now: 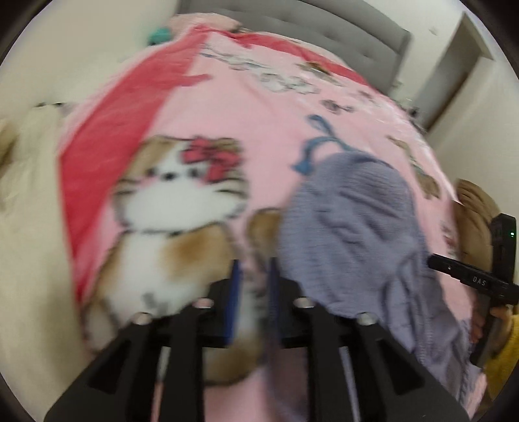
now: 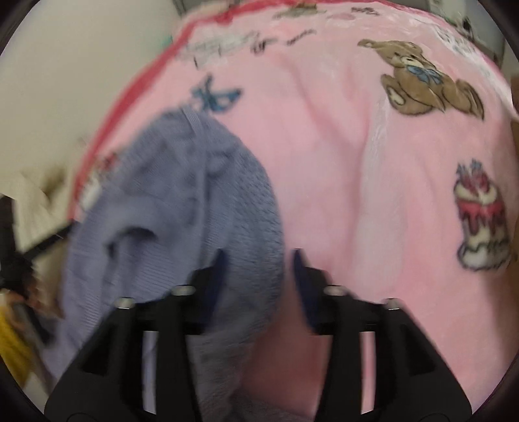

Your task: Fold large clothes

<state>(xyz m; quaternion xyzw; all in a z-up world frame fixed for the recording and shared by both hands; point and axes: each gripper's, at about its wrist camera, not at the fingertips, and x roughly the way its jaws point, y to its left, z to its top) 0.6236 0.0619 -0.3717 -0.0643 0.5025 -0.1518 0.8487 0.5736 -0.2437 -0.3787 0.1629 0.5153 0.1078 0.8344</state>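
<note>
1 pink blanket [image 1: 259, 107] covers the bed; grey headboard [image 1: 340, 29] behind.

Lavender knit sweater [image 2: 181, 201] on pink blanket [image 2: 340, 155] printed with cartoon animals.

The left gripper [image 1: 253, 285] points down at a pink blanket [image 1: 259, 107] spread over a bed. Its 2 blue-padded fingers [image 1: 234, 292] stand slightly apart, with only blanket visible between them; no item is clamped. Directly ahead and to the left of the fingers lies a printed cat with a red bow [image 1: 181, 201]. To the right, just beside the right finger, a bunched lavender knit sweater [image 1: 350, 227] lies on the blanket. Further right, at the frame edge, the right gripper [image 1: 486, 279] appears in a hand with a yellow sleeve [image 1: 502, 363]. A grey headboard [image 1: 340, 29] stands beyond the blanket.
</note>
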